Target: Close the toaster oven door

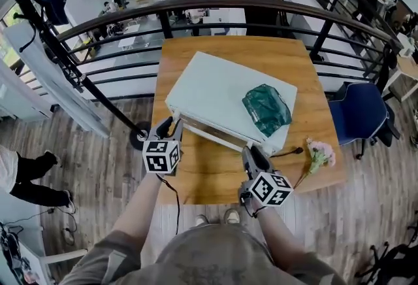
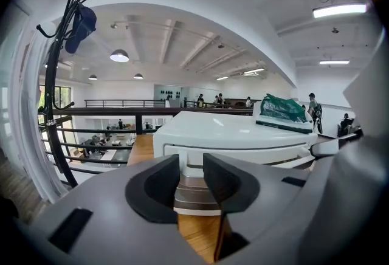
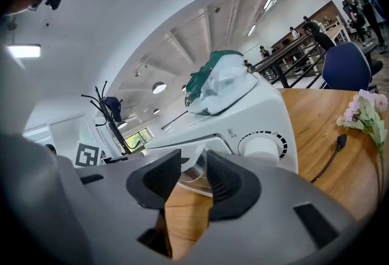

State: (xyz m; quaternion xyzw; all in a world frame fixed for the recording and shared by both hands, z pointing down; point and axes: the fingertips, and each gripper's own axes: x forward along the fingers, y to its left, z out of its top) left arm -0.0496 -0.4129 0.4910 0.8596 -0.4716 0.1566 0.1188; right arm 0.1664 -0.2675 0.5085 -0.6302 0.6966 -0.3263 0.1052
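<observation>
A white toaster oven point(image 1: 215, 91) stands on the wooden table point(image 1: 209, 179) with a green bag point(image 1: 266, 108) on its top. Its door is ajar, leaning out at the top, and the white handle bar point(image 1: 212, 136) runs along the front. My left gripper point(image 1: 168, 125) is at the oven's front left corner, its jaws apart with nothing between the pads; in the left gripper view point(image 2: 191, 166) the handle point(image 2: 182, 149) lies just beyond them. My right gripper point(image 1: 253, 154) is at the front right, also open. In the right gripper view point(image 3: 194, 166) the door glass point(image 3: 194, 175) and a dial point(image 3: 262, 143) show close ahead.
A pink flower sprig point(image 1: 320, 154) and a black cable point(image 1: 287, 152) lie on the table to the oven's right. A dark railing point(image 1: 196, 9) curves behind the table. A blue chair point(image 1: 359, 114) stands at the right, a coat rack point(image 1: 52, 48) at the left.
</observation>
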